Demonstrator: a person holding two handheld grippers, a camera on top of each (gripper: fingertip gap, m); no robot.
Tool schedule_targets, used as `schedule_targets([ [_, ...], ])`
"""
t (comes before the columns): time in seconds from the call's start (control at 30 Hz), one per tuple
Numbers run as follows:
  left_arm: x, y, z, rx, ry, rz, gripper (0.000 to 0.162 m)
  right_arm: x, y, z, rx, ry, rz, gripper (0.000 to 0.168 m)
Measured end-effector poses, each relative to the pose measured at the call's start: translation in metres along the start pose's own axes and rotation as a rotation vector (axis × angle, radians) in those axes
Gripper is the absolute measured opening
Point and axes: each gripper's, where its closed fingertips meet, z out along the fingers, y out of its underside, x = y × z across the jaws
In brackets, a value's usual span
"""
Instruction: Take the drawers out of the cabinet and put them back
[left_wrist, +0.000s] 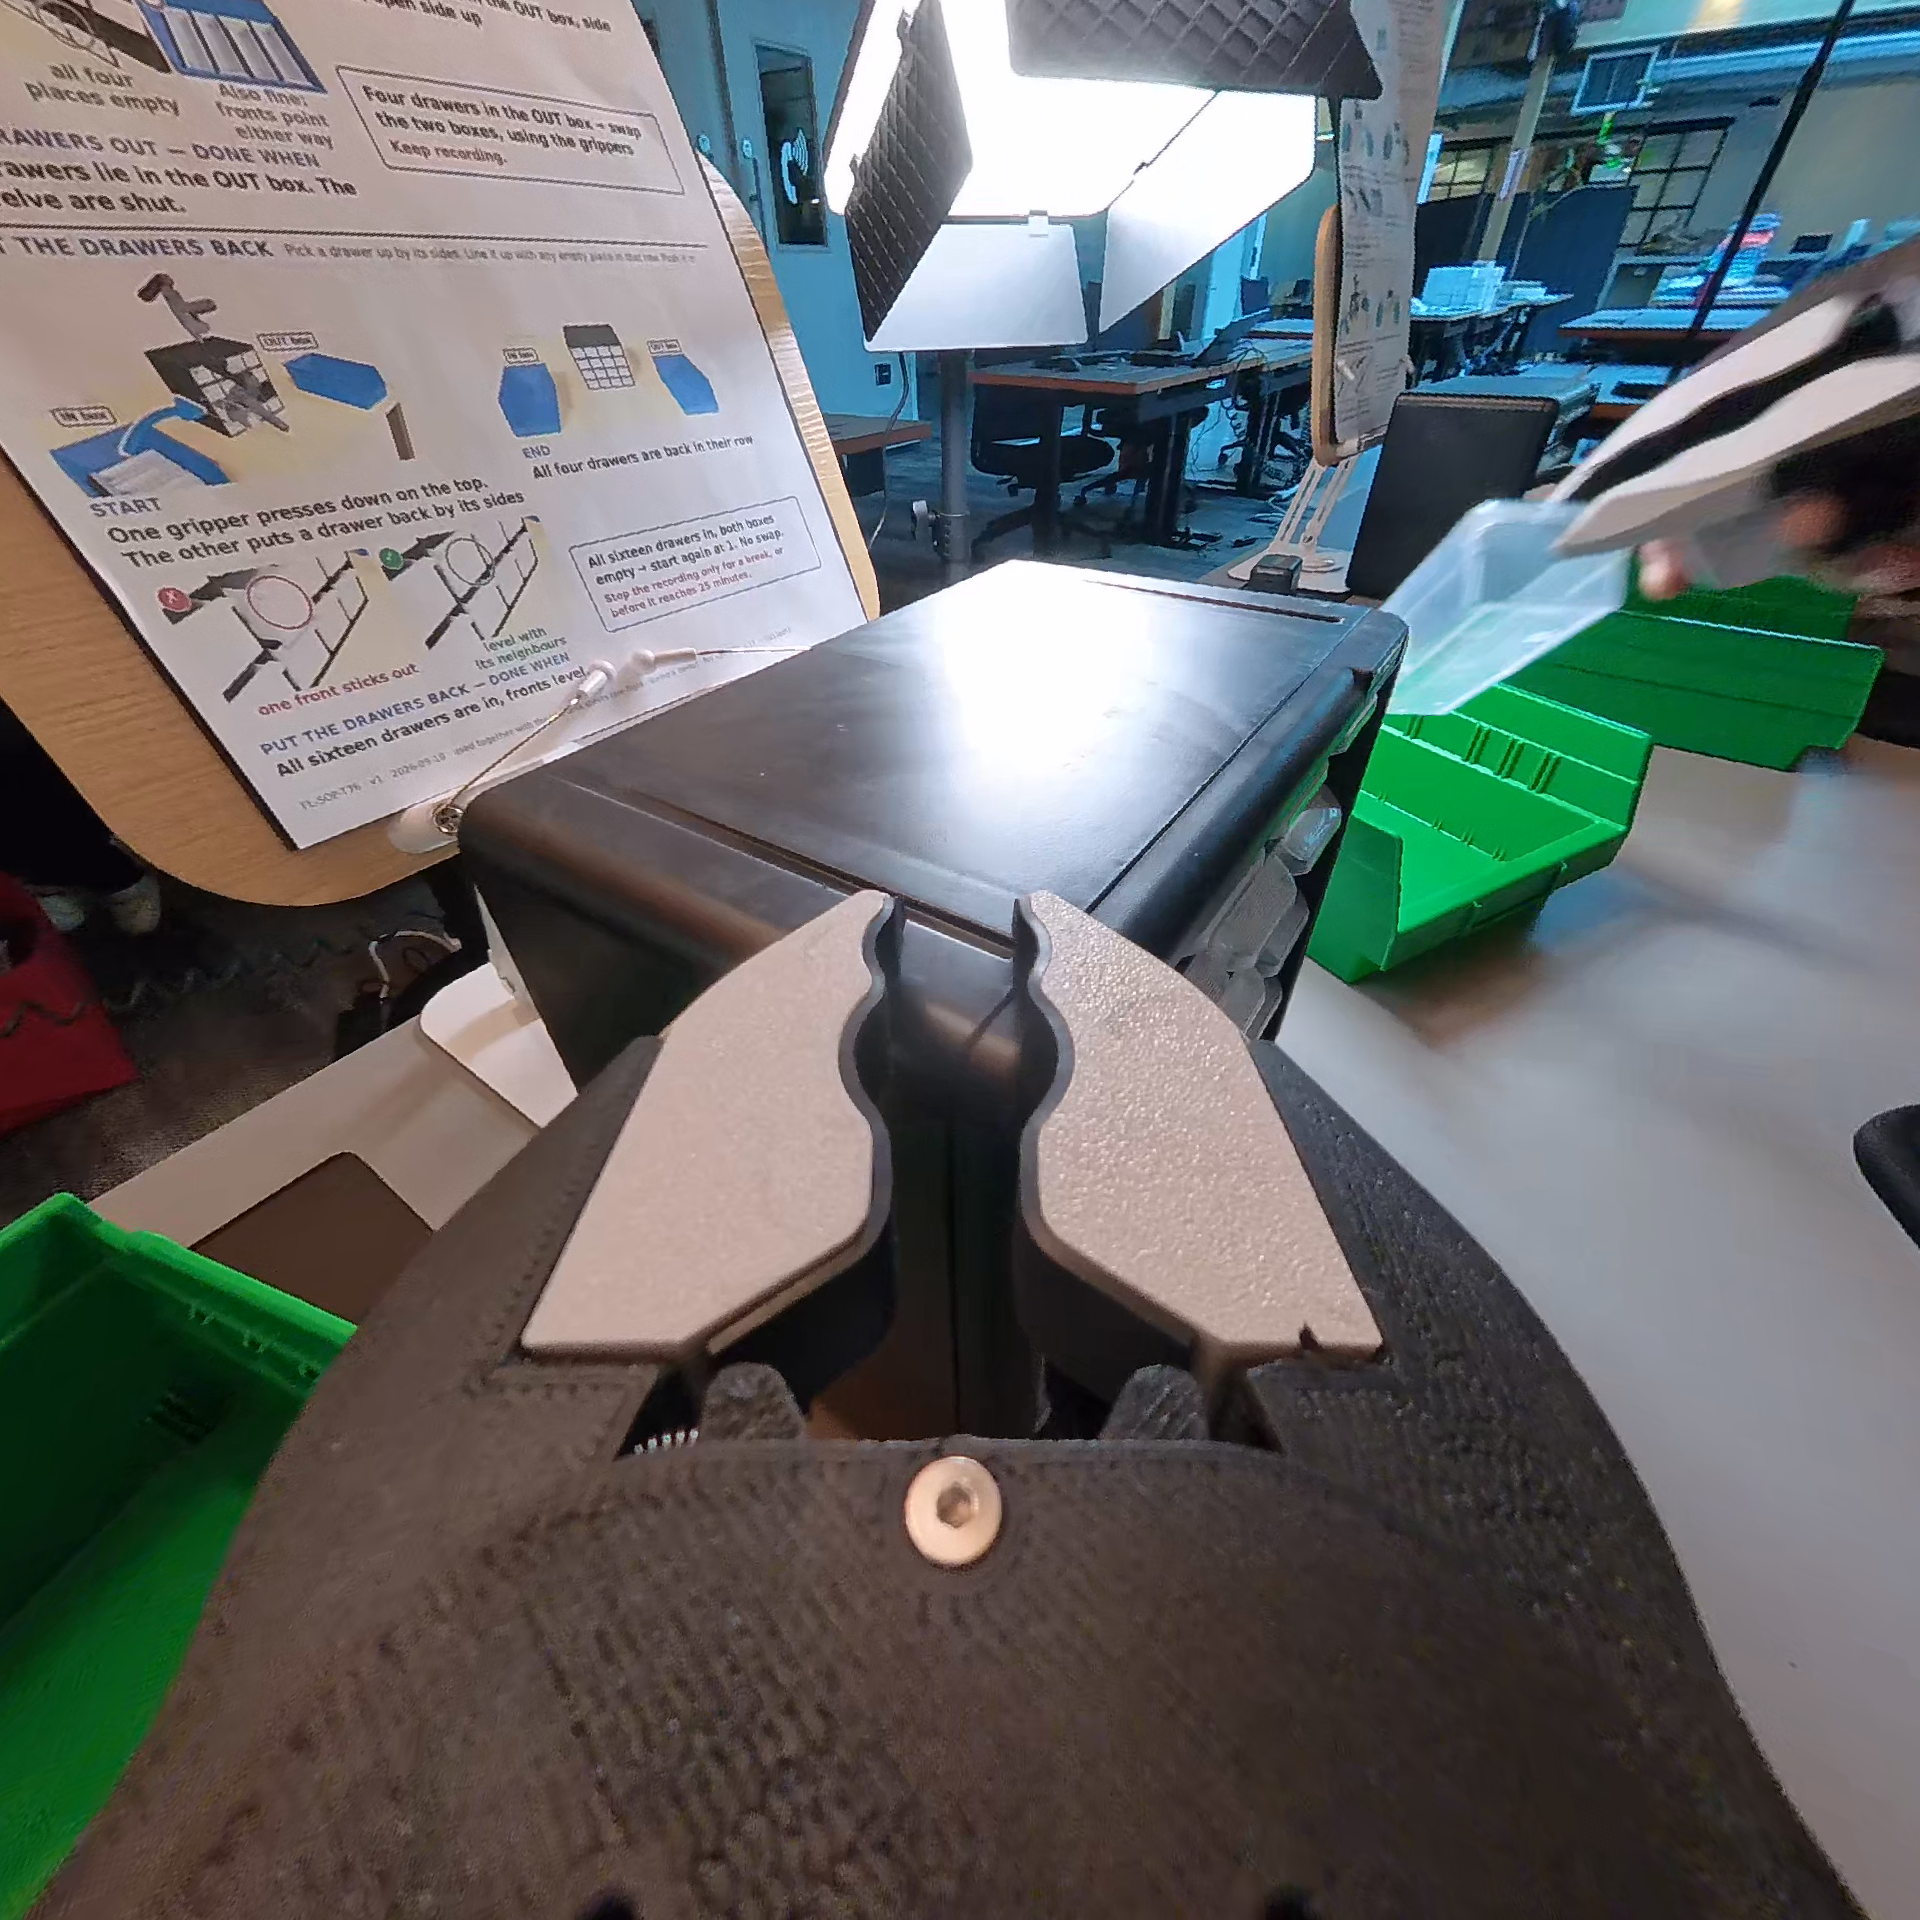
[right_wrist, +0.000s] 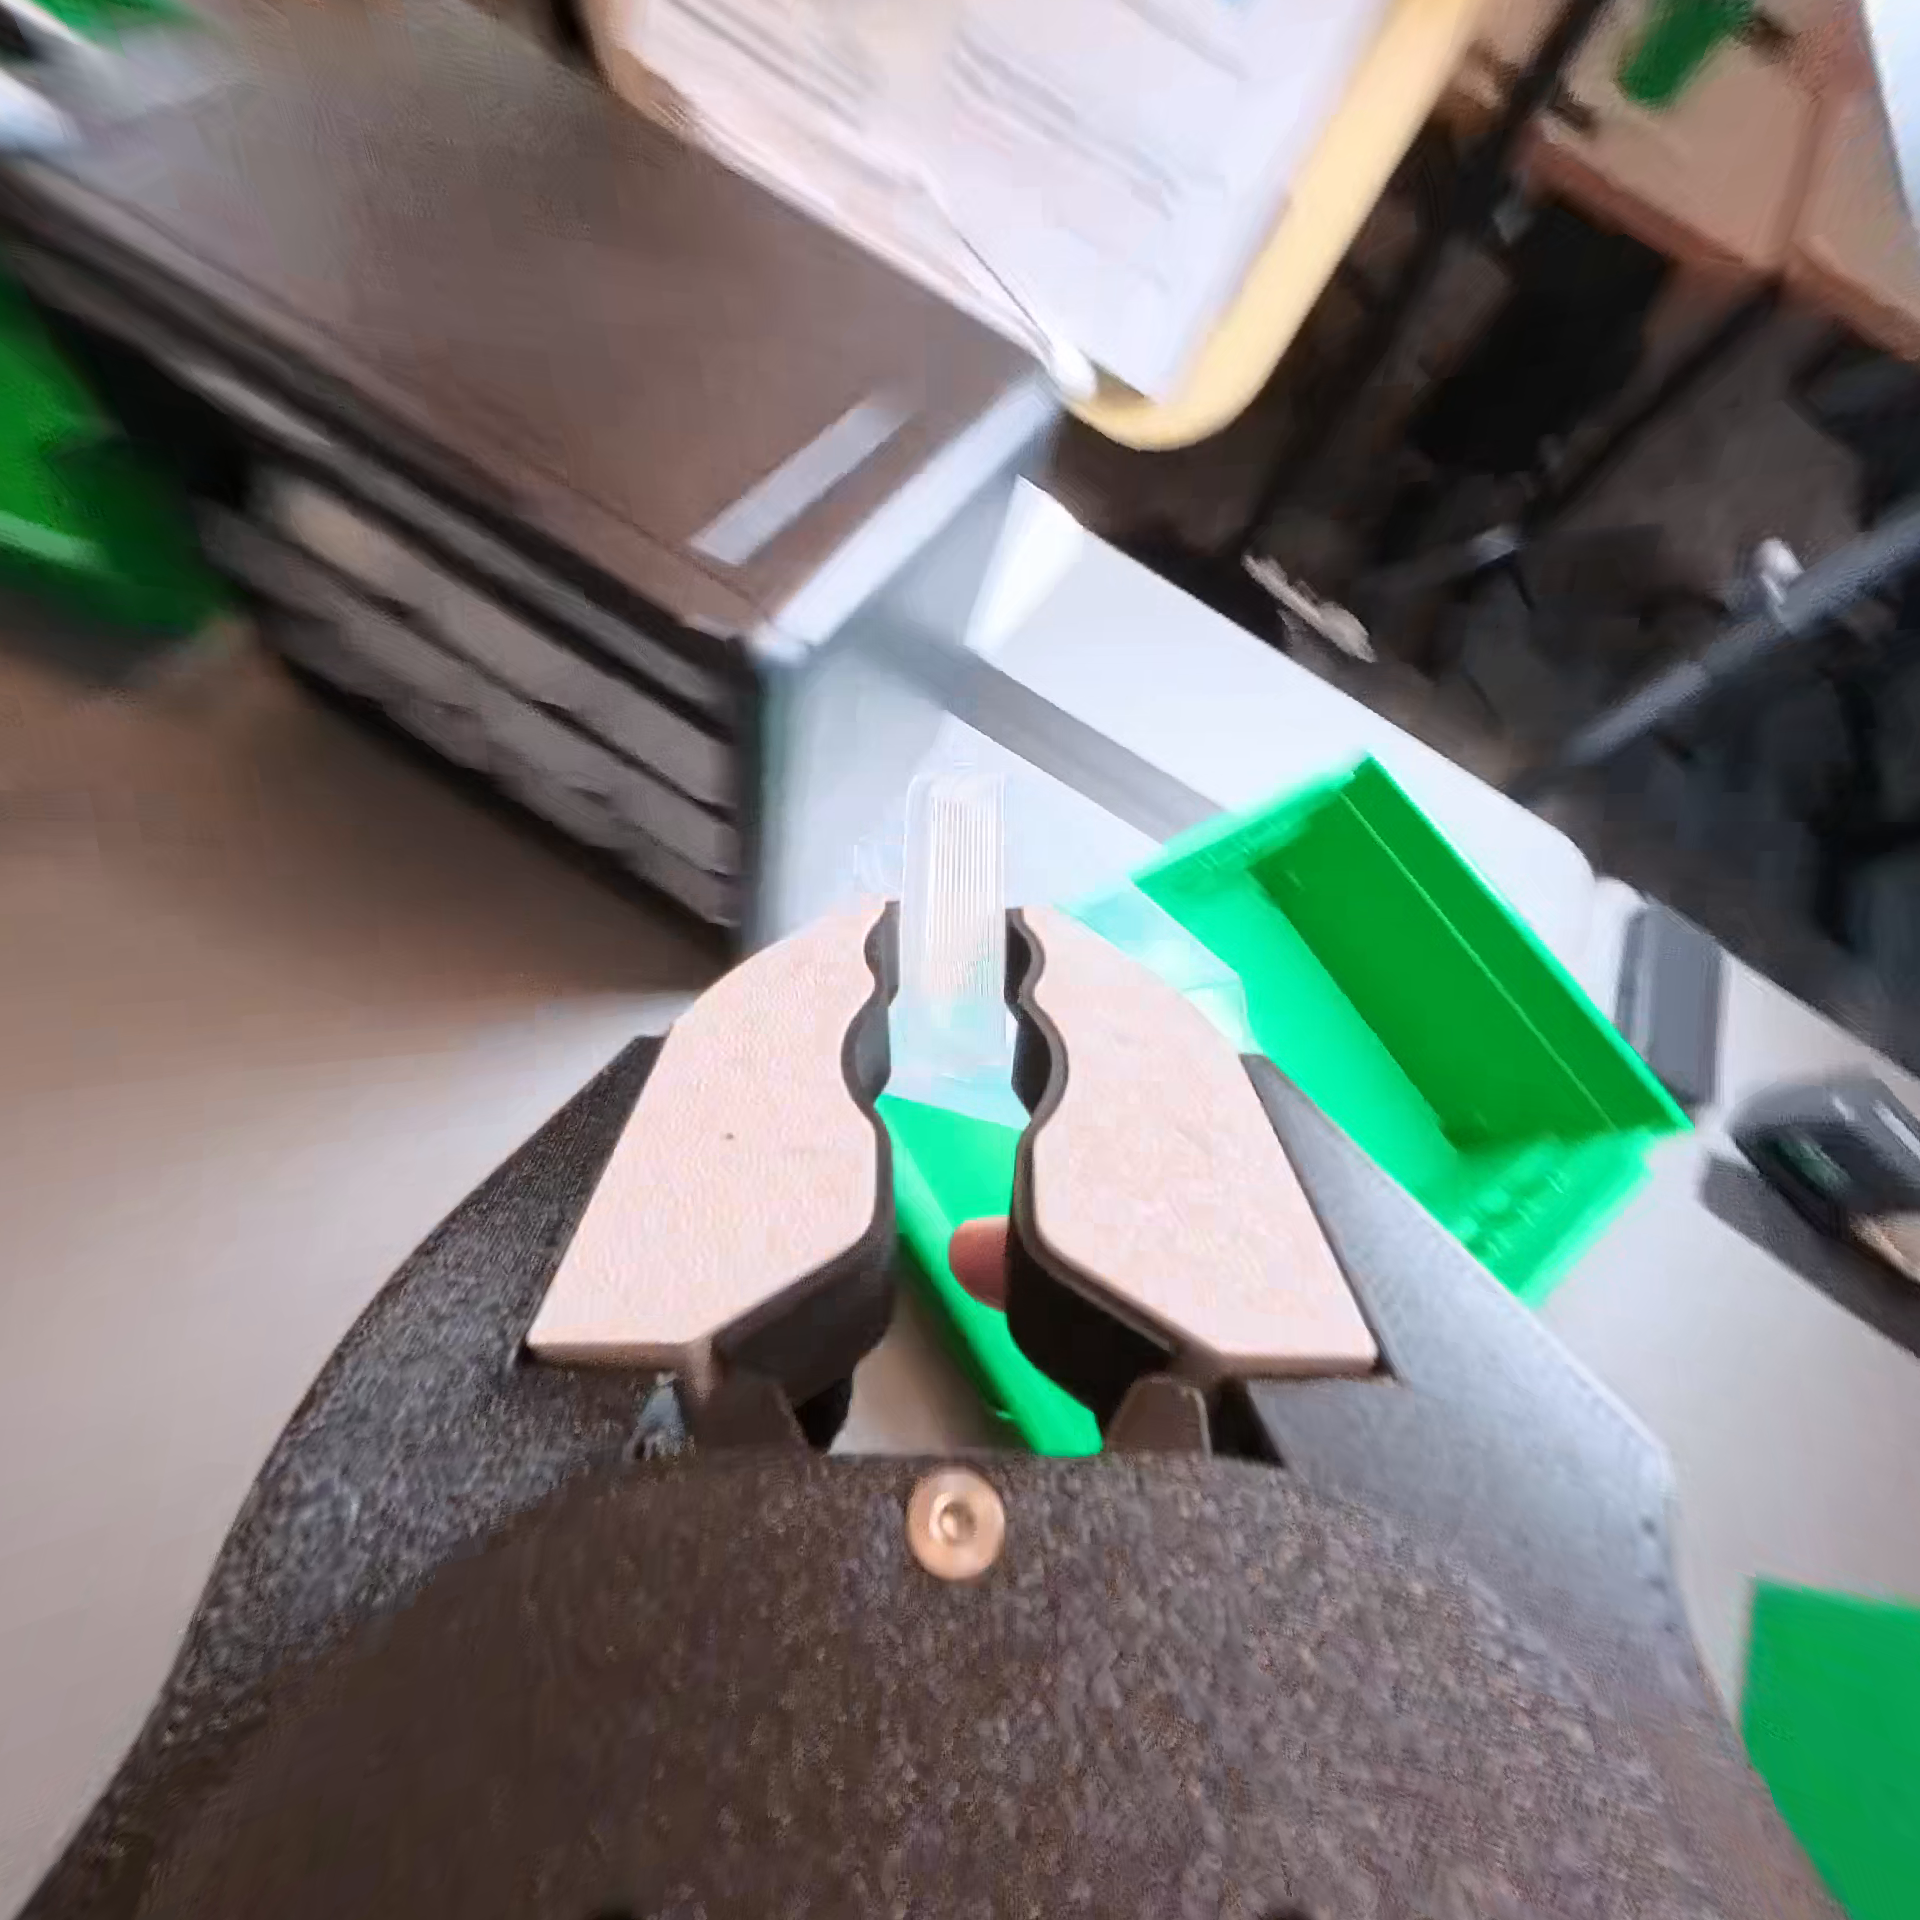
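Note:
The black drawer cabinet (left_wrist: 935, 727) stands on the table, with several clear drawers (left_wrist: 1257, 914) shut in its front. My left gripper (left_wrist: 954, 914) is at the cabinet's near top corner, jaws almost together with nothing between them. My right gripper (right_wrist: 951, 914) is shut on a clear plastic drawer (right_wrist: 951, 883) and holds it in the air. In the left wrist view that drawer (left_wrist: 1507, 613) hangs from the right gripper (left_wrist: 1714, 468), up and to the right of the cabinet. The cabinet (right_wrist: 468, 416) is blurred in the right wrist view.
Green bins (left_wrist: 1475, 831) stand right of the cabinet, and another green bin (left_wrist: 104, 1403) is at the near left. A green bin (right_wrist: 1455, 987) lies beyond the held drawer. An instruction board (left_wrist: 364, 416) leans behind the cabinet. A studio light (left_wrist: 1039, 156) stands farther back.

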Motion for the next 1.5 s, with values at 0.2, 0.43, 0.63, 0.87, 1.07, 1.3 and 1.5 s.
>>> schedule_targets([
  [0.2,0.0,-0.001,-0.001,-0.011,-0.039,0.052,0.022,0.099,0.075,0.103,-0.244,0.315,-0.045,0.019],
  [0.43,-0.003,0.0,-0.001,-0.001,-0.018,0.013,0.028,0.142,0.099,0.167,-0.322,0.396,0.007,0.019],
  [0.63,-0.003,-0.001,-0.001,-0.023,-0.046,0.064,0.027,0.151,0.089,0.199,-0.262,0.382,0.093,0.019],
  [0.87,-0.003,-0.001,-0.001,-0.025,-0.052,0.082,0.027,0.159,0.103,0.217,-0.29,0.363,0.033,0.023],
  [1.07,-0.004,-0.001,0.0,-0.015,-0.038,0.058,0.027,0.153,0.096,0.209,-0.252,0.256,0.025,0.036],
  [1.3,-0.003,-0.001,0.0,-0.008,-0.029,0.046,0.027,0.137,0.14,0.18,-0.517,0.052,-0.21,0.035],
  [1.5,-0.002,-0.001,0.001,-0.001,-0.023,0.036,0.025,0.169,0.169,0.178,-0.669,0.266,-0.555,0.016],
])
